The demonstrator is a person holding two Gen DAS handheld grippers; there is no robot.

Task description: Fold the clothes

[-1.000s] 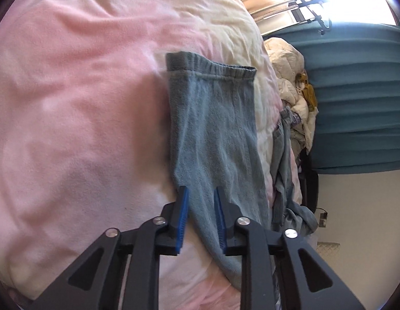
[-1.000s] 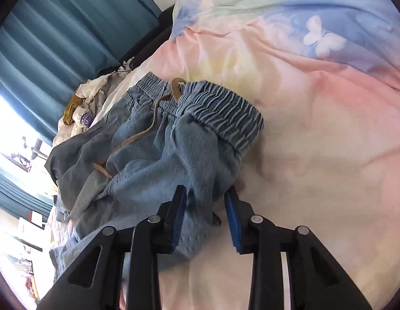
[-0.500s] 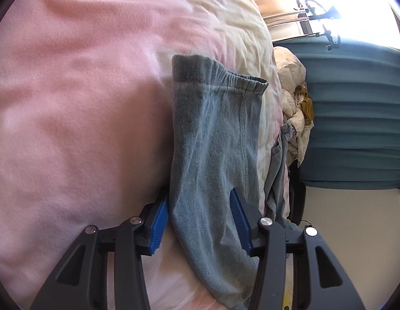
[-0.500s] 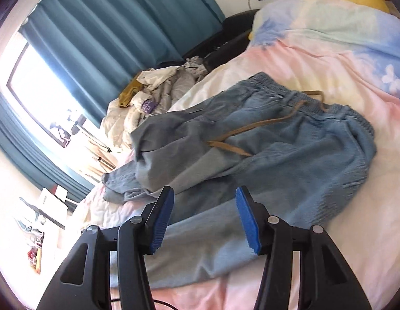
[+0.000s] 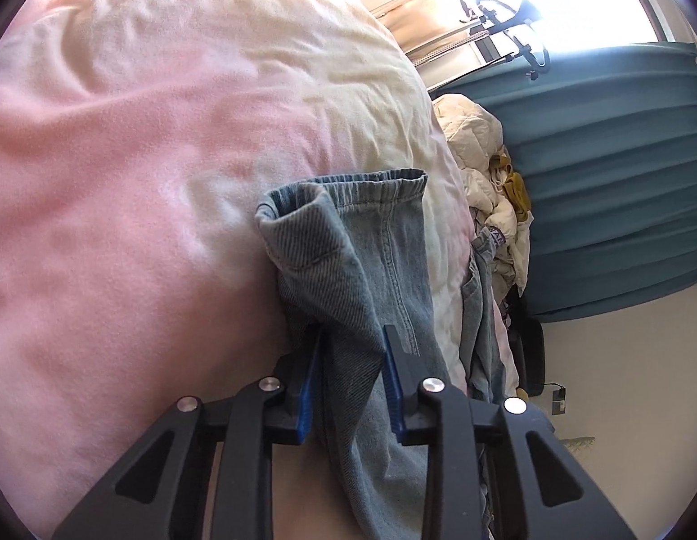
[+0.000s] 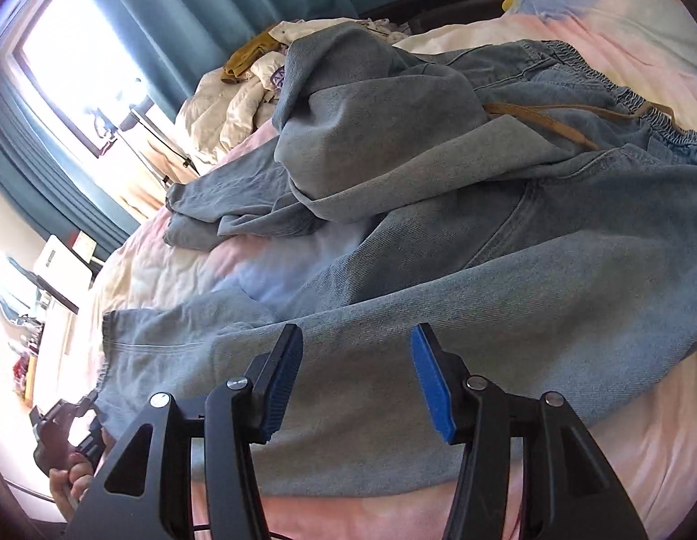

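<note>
Light blue jeans (image 6: pixel 528 292) lie across the pink bed cover (image 6: pixel 640 450), elastic waistband (image 6: pixel 636 99) and tan drawstring (image 6: pixel 550 121) at the far right. One leg stretches left to its cuff (image 6: pixel 123 342); the other leg (image 6: pixel 370 135) is crumpled on top. My right gripper (image 6: pixel 355 360) hovers open just above the stretched leg, nothing between its blue pads. In the left wrist view my left gripper (image 5: pixel 352 364) is shut on a bunched fold of the jeans leg (image 5: pixel 384 261), just short of its cuff (image 5: pixel 348 184), whose near corner is lifted and folded over.
A heap of cream and mustard clothes (image 6: pixel 240 85) sits at the bed's far edge, also the heap (image 5: pixel 487 166) in the left view. Teal curtains (image 5: pixel 618 180) and a bright window (image 6: pixel 78 58) lie beyond. A person's hand (image 6: pixel 74 477) shows at lower left.
My left gripper went from open around the leg to shut on it, lifting the cuff corner. My right gripper opened wider and travelled from the waistband down to the stretched leg.
</note>
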